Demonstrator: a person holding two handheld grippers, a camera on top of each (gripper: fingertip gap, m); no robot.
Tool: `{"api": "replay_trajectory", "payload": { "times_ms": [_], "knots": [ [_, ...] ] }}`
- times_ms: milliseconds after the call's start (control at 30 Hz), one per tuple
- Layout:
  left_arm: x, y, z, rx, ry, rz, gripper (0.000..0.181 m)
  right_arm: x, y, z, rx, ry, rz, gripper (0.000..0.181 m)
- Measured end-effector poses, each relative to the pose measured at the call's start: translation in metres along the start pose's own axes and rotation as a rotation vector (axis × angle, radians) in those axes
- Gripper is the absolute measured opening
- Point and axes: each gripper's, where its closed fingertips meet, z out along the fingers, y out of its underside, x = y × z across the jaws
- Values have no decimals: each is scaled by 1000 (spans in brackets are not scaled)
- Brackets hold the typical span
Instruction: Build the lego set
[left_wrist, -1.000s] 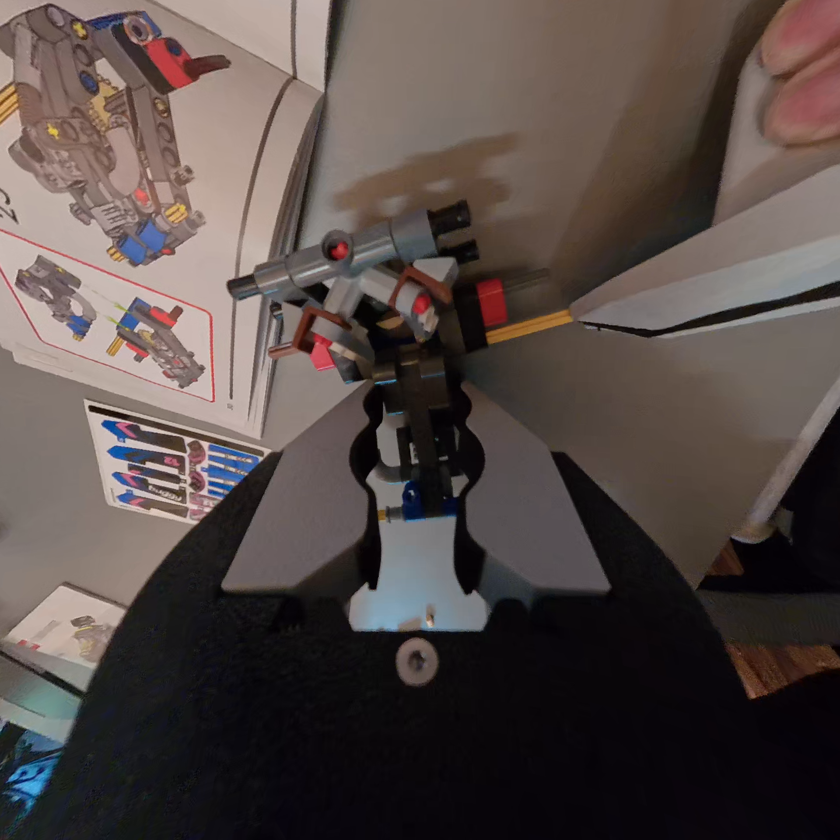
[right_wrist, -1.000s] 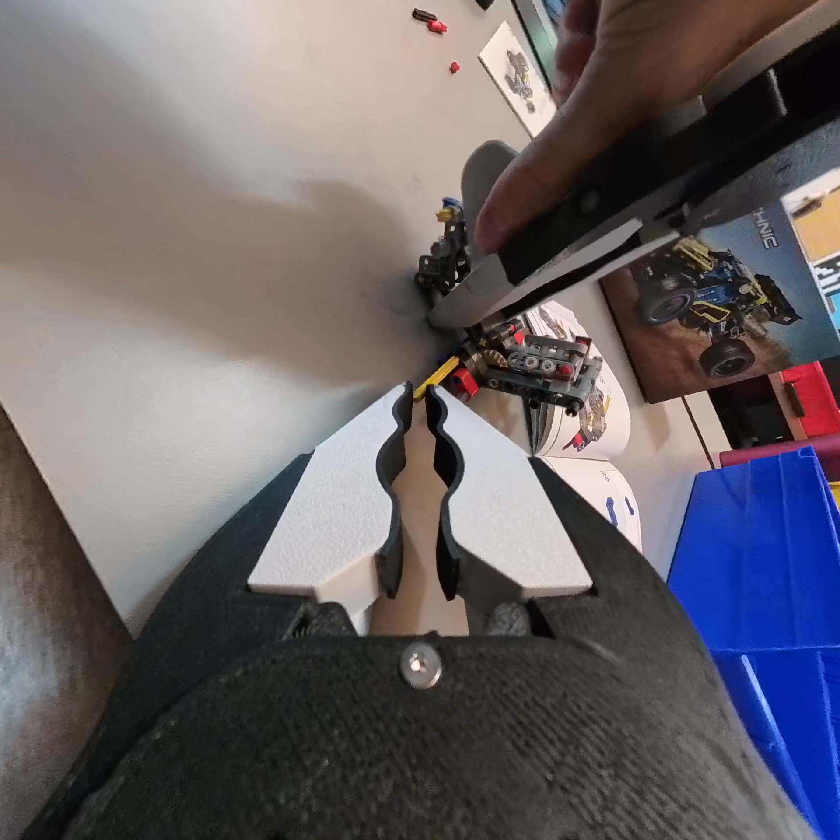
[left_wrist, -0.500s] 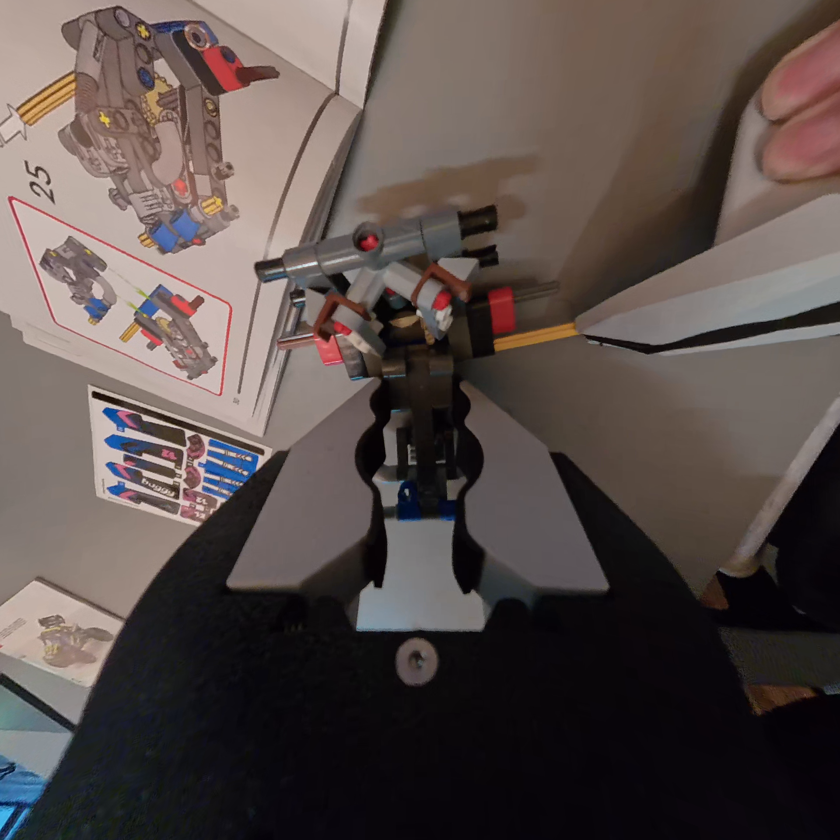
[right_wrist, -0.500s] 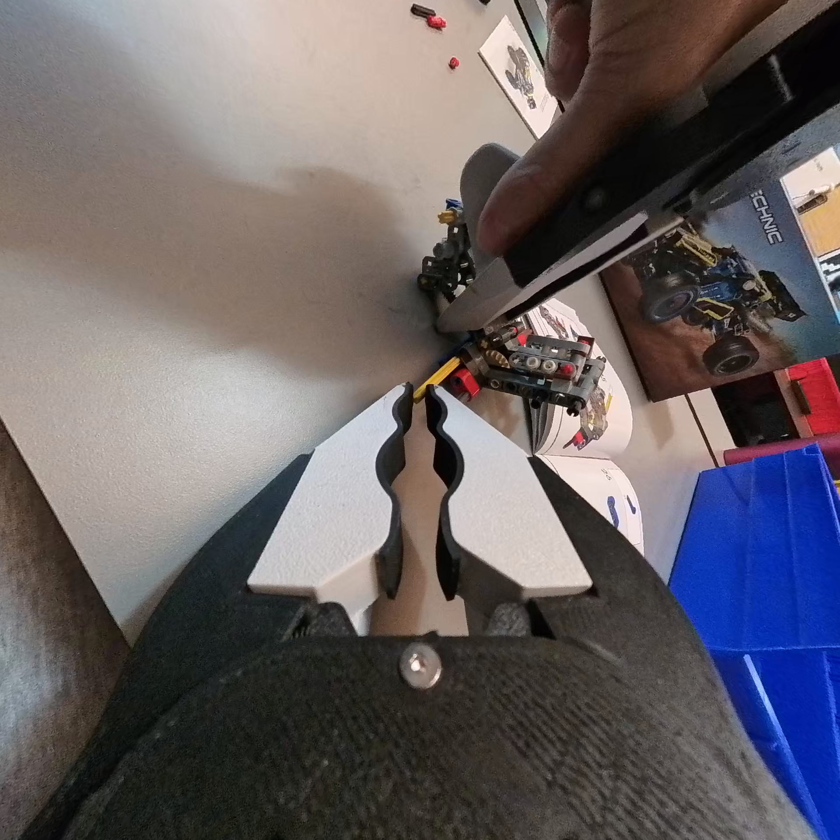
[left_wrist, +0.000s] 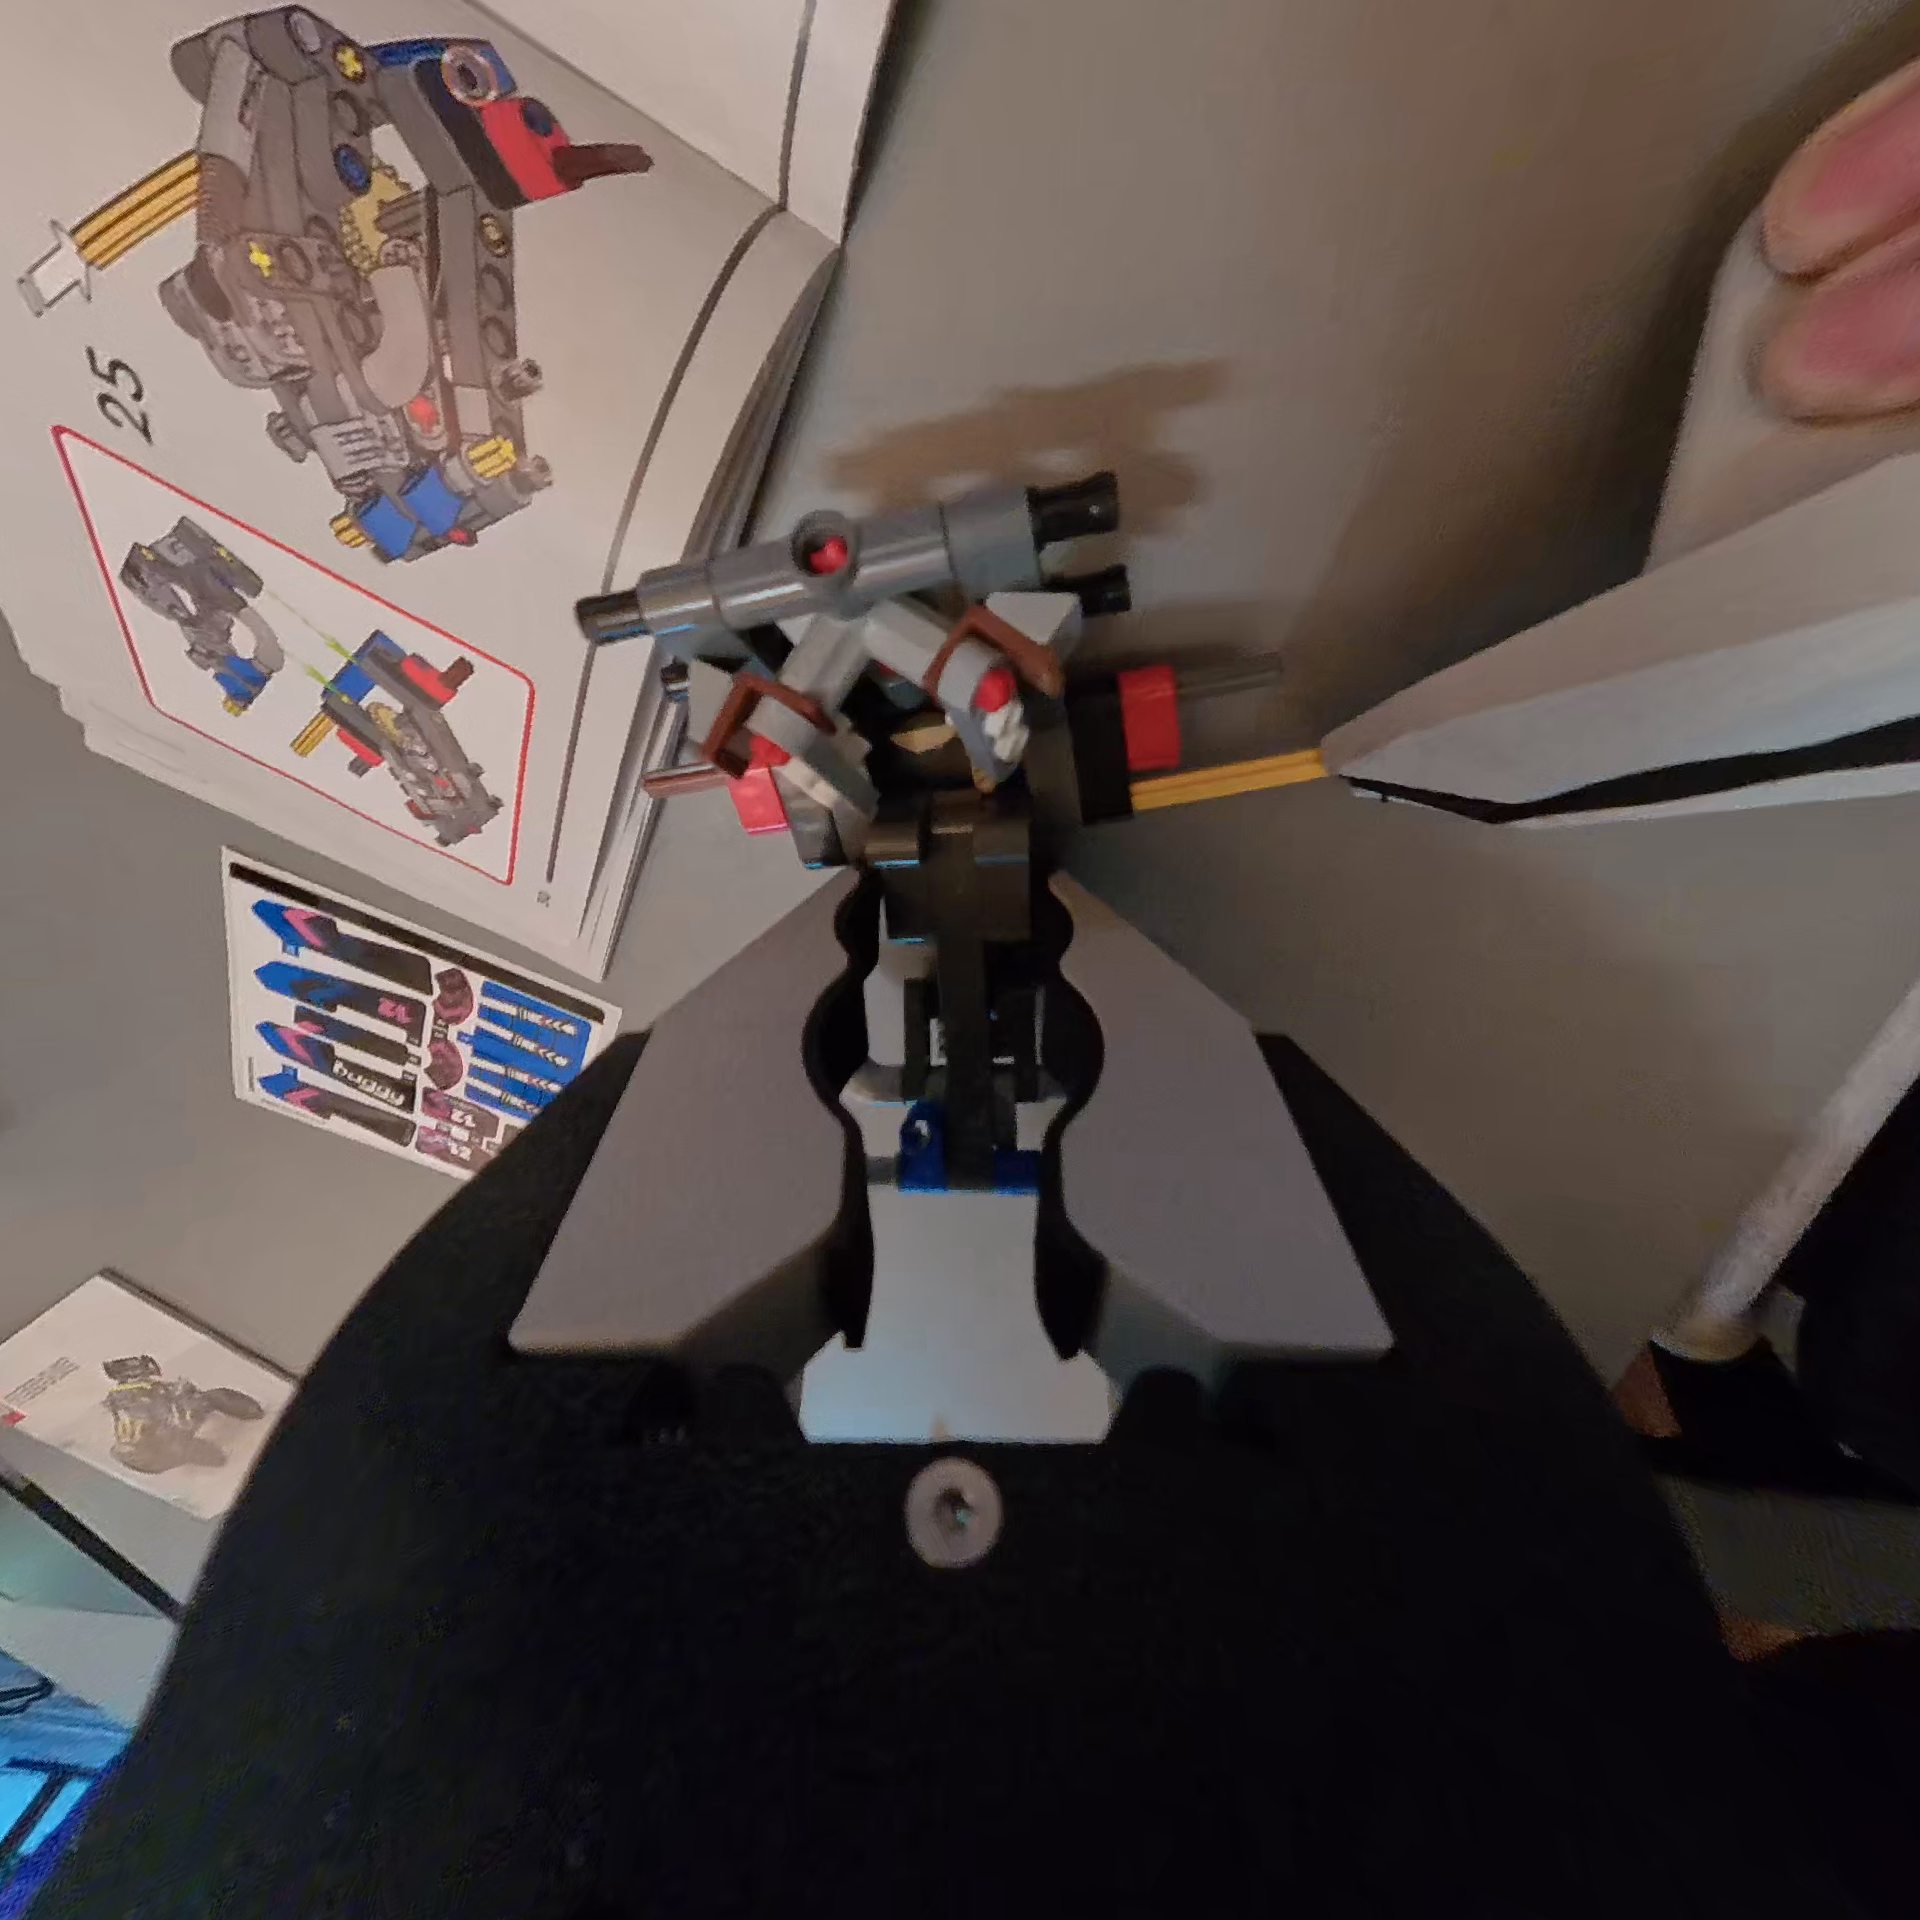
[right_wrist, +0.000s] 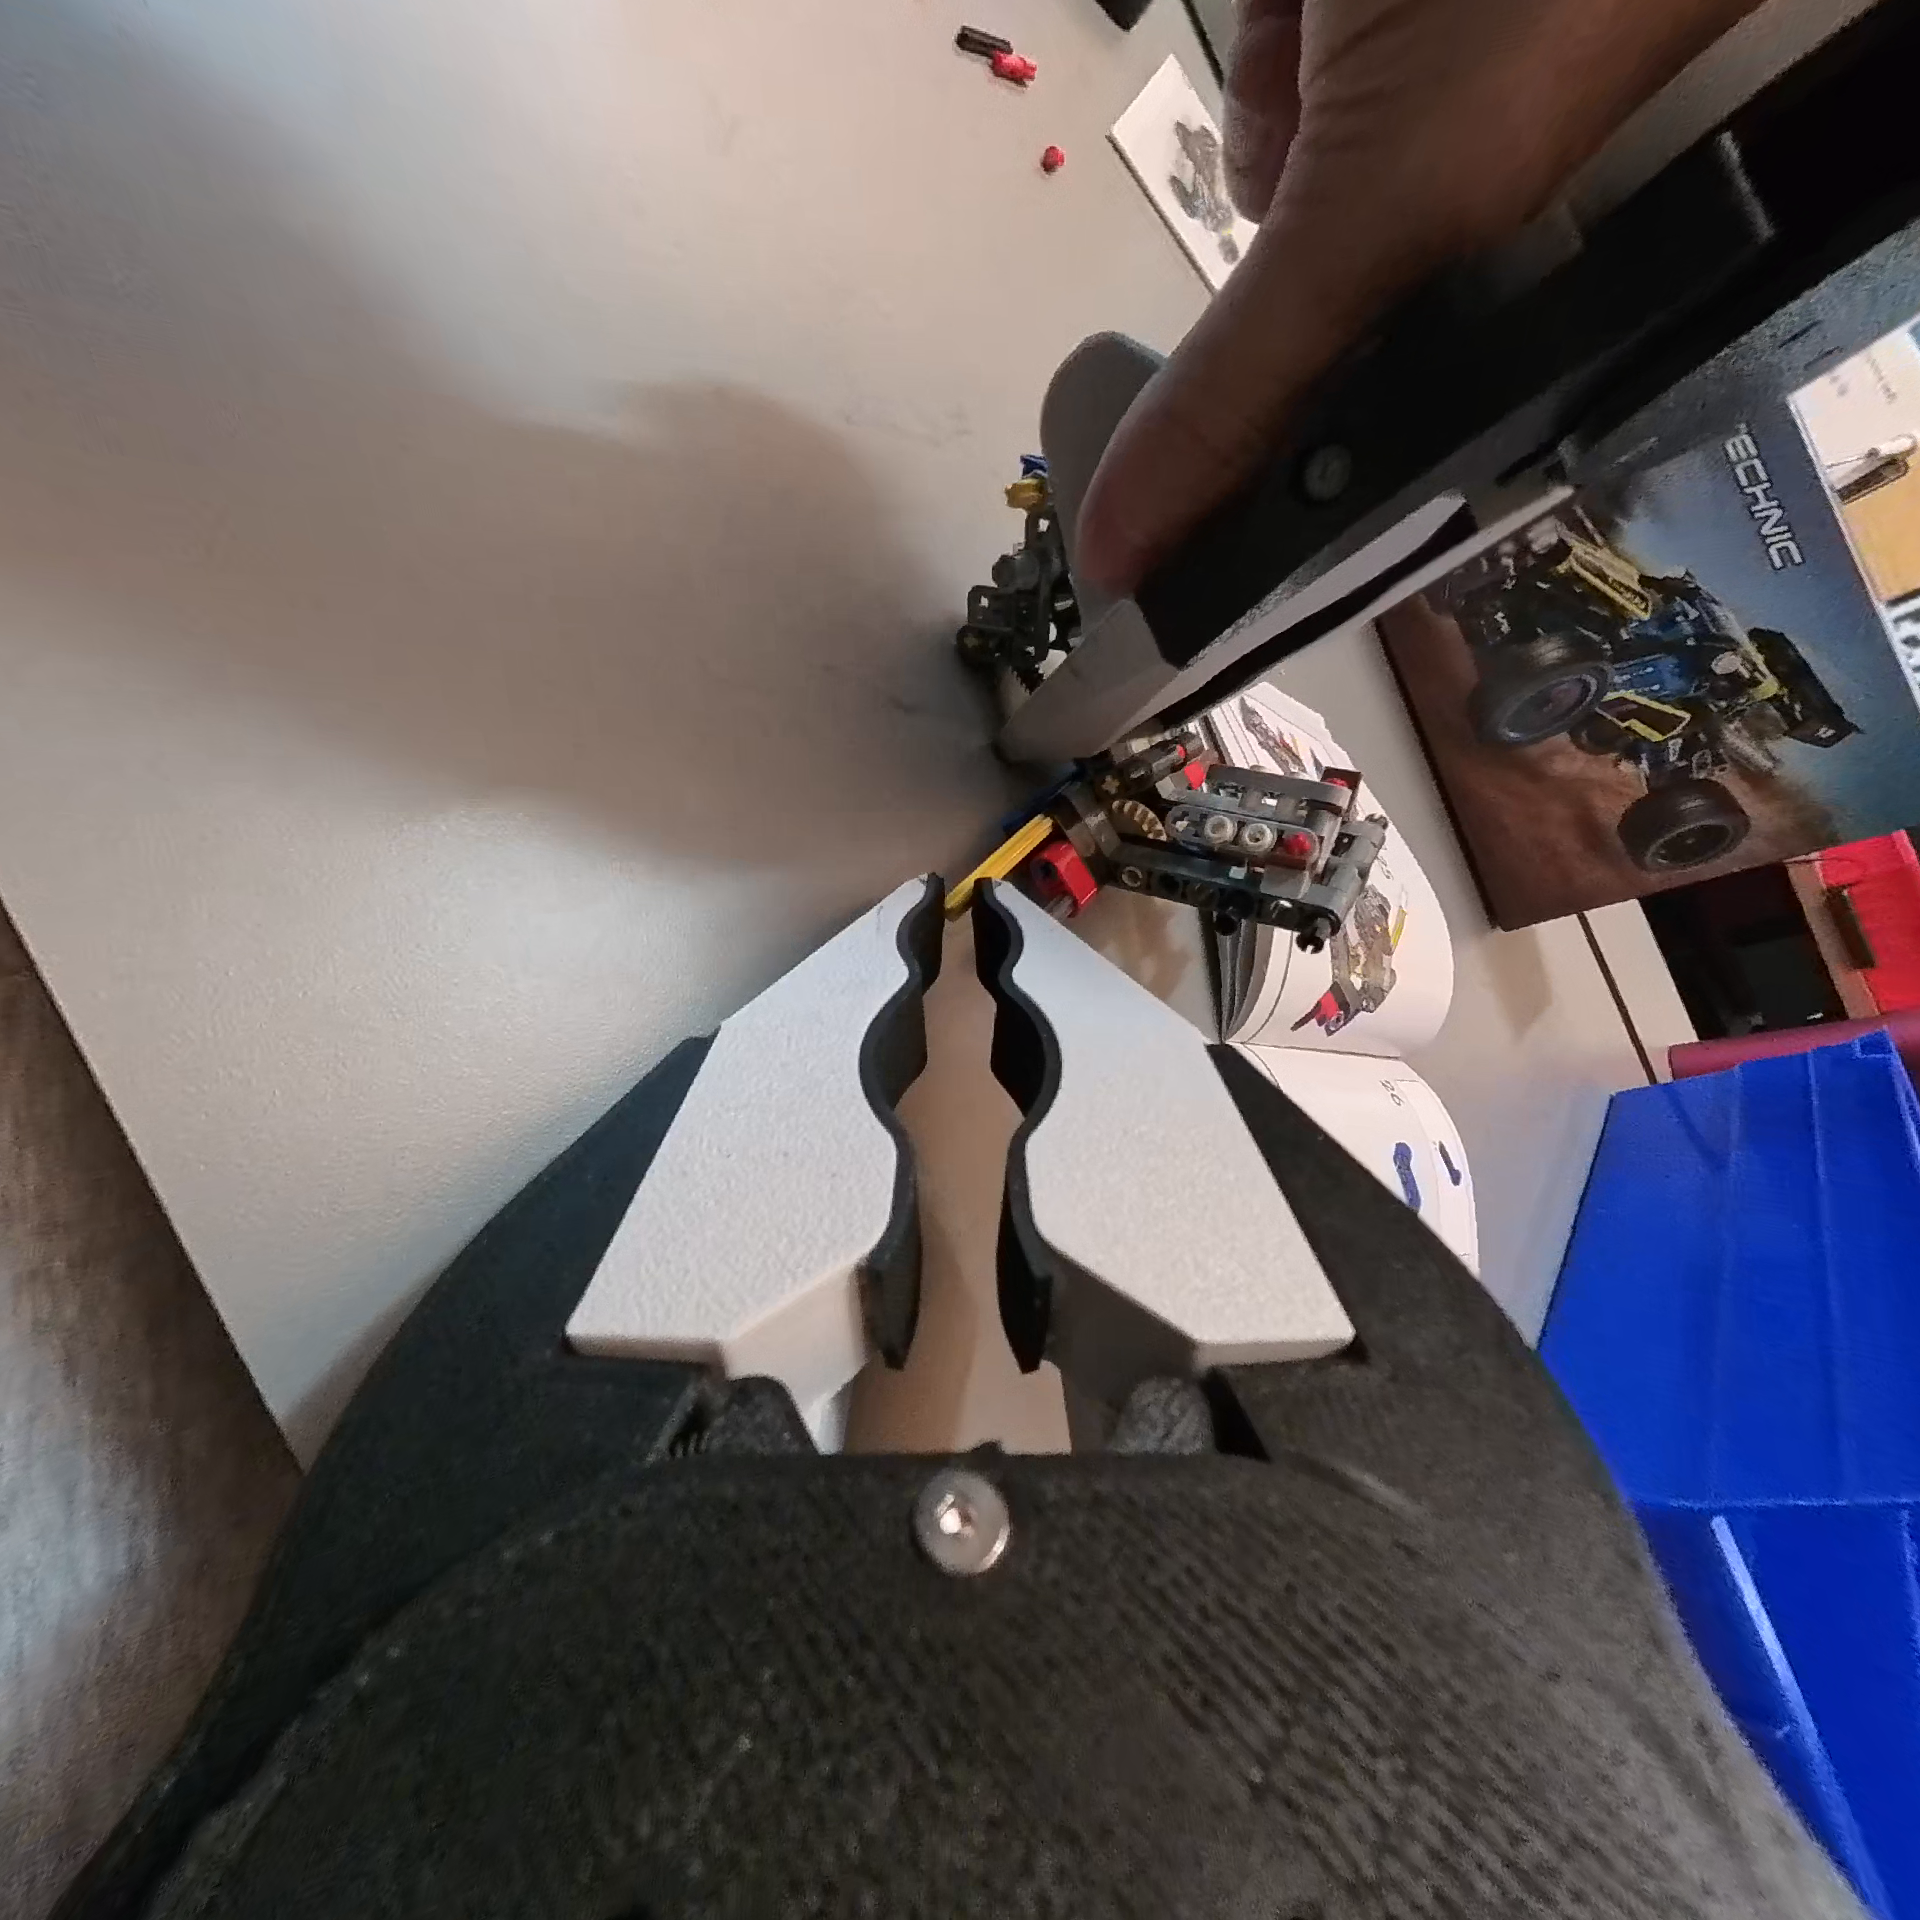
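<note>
**Both grippers on one lego assembly, yellow axle at the right tips**

The left gripper (left_wrist: 951, 883) holds the half-built lego assembly (left_wrist: 894, 675) above the pale surface (left_wrist: 1351, 1039); its jaws pinch the black lower part of the model, which runs down between them to a blue piece near the base. The grey, brown and red parts of the model stick out past the tips.

From the model's right side a thin yellow axle (left_wrist: 1226, 777) projects beside a red bush. The right gripper (right_wrist: 958, 888) meets it end-on: its jaws are nearly pressed together and pinch the axle's free end at the very tips. In the left wrist view, this gripper comes in from the right edge, with a person's fingertips (left_wrist: 1839, 270) above it.

An open instruction booklet (left_wrist: 343, 416) lies on the surface just behind the model, with a sticker sheet (left_wrist: 405, 1029) beside it. In the right wrist view, a second small sub-assembly (right_wrist: 1013, 603) sits farther back, the set's box (right_wrist: 1662, 665) stands to the right, and a blue bin (right_wrist: 1745, 1299) is near the edge.
</note>
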Motion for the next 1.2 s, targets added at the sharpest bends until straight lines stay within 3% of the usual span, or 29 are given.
{"api": "replay_trajectory", "payload": {
  "times_ms": [100,333,400,500,1200],
  "knots": [
    [-5,1,0,9,-10,-38,36,0,0,0,-1,0,1,4],
    [-9,-1,1,22,0,-10,41,0,0,1,1,-6,3,4],
    [-15,-1,0,20,-23,-9,57,0,0,1,2,-11,6,4],
    [-7,-4,1,30,14,45,40,0,0,1,3,-14,7,4],
    [-8,-13,1,45,12,25,38,1,2,2,-17,6,17,4]
  ]
}}
